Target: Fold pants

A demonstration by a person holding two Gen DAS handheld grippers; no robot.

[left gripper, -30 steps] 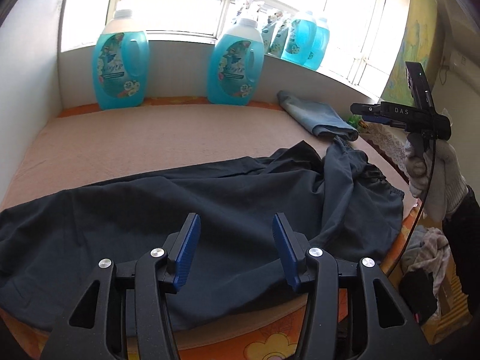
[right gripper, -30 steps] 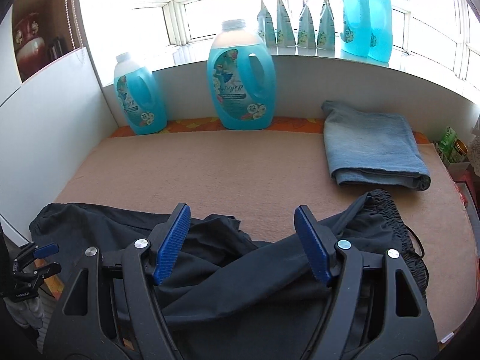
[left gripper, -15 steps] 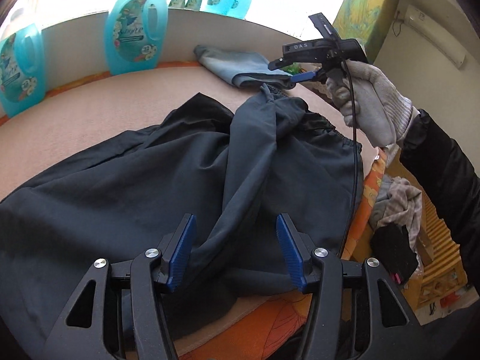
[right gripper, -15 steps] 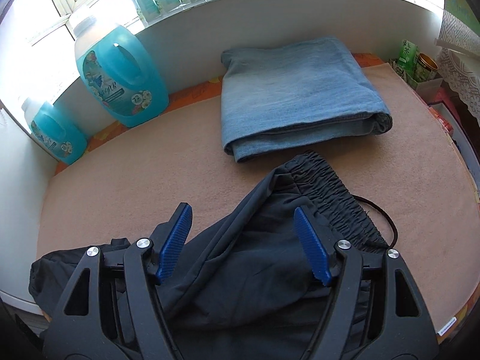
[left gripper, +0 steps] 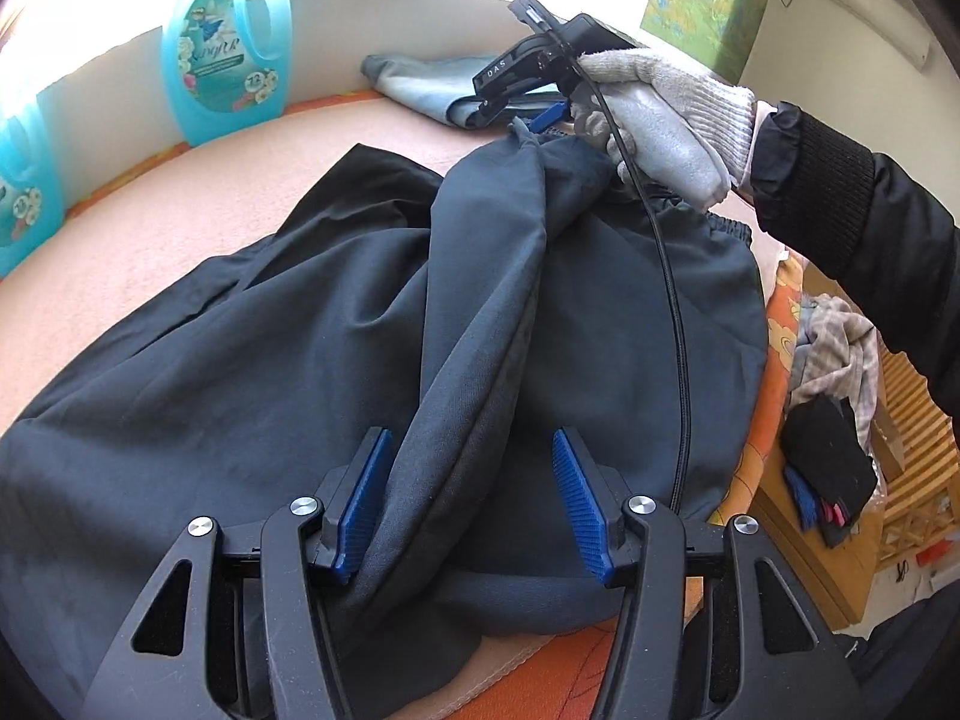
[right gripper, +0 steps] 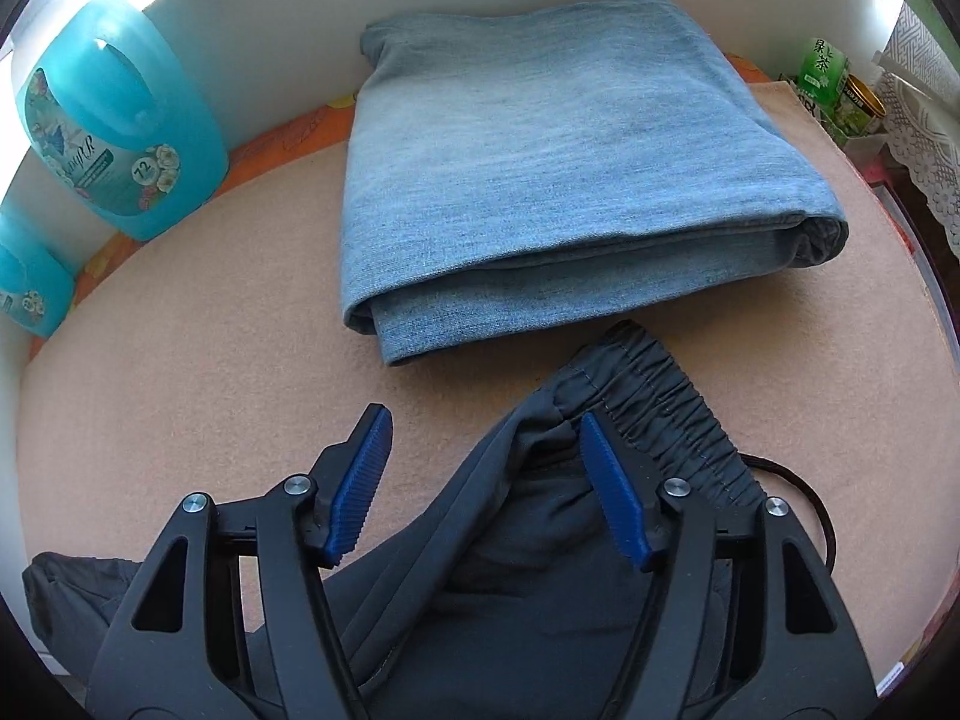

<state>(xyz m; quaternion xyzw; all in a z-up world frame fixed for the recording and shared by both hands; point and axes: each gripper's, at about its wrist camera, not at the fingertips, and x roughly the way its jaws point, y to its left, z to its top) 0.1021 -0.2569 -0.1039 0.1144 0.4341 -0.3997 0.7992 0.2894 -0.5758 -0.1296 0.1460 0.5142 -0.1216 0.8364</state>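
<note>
Item, dark pants point(left gripper: 372, 324): I am lowering the right gripper point(right gripper: 486, 480), jaws parted and closing, astride the elastic waistband point(right gripper: 666, 414), nearer than the open left gripper point(left gripper: 468, 504).

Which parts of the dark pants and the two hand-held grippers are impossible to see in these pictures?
- Right hand-held gripper fingertips: left wrist view, hidden behind bunched dark pants and the gloved hand.
- Pants' near hem: both views, covered by the grippers' black frames.
- Left hand-held gripper: absent from the right wrist view.
- Pants' leg ends: cut off at the left edge.
</note>
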